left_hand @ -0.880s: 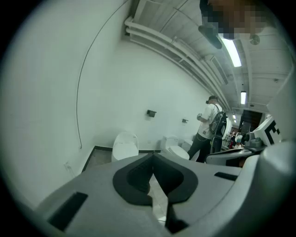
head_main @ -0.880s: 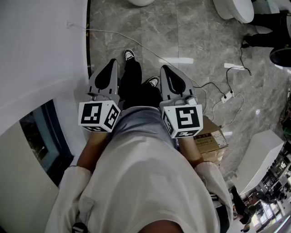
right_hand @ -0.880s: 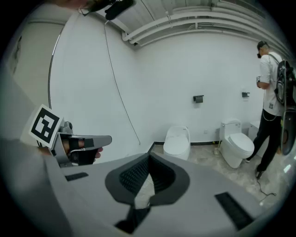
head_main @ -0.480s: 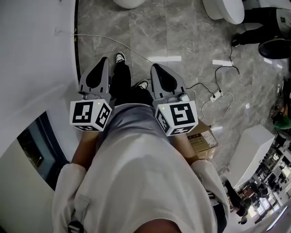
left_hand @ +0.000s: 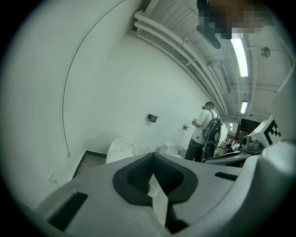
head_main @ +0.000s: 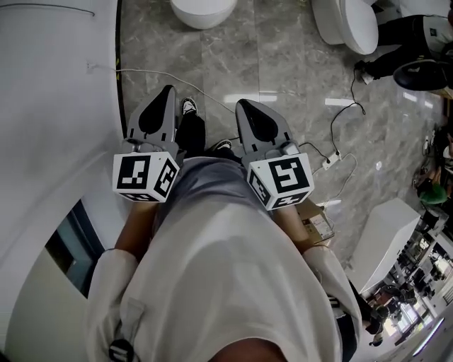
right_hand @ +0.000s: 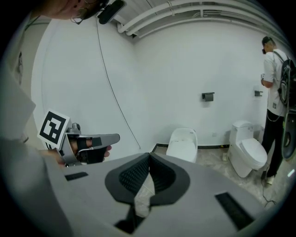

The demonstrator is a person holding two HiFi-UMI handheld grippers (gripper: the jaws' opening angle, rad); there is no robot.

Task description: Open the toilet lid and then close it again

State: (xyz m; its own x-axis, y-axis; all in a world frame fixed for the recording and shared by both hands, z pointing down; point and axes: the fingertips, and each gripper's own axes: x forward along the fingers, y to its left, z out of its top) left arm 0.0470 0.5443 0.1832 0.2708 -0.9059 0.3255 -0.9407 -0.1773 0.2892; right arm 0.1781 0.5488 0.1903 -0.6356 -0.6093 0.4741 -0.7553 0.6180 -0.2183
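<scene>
Two white toilets stand against the far wall. The nearer toilet (head_main: 204, 10) (right_hand: 182, 143) (left_hand: 121, 150) has its lid down; the second toilet (head_main: 354, 21) (right_hand: 247, 150) stands to its right. My left gripper (head_main: 167, 90) (left_hand: 152, 155) and right gripper (head_main: 244, 104) (right_hand: 149, 155) are held side by side in front of my body, well short of the toilets. Both are shut, with nothing between the jaws. The left gripper (right_hand: 83, 143) also shows in the right gripper view, with a hand on its handle.
A curved white wall (head_main: 56, 106) runs along my left. A white cable and a power strip (head_main: 329, 161) lie on the grey marble floor, beside a cardboard box (head_main: 315, 219) and a white cabinet (head_main: 386, 233). A person with a backpack (right_hand: 277, 92) stands by the second toilet.
The head view has shifted so that both toilets show more fully at the top edge. The grippers stay shut and side by side.
</scene>
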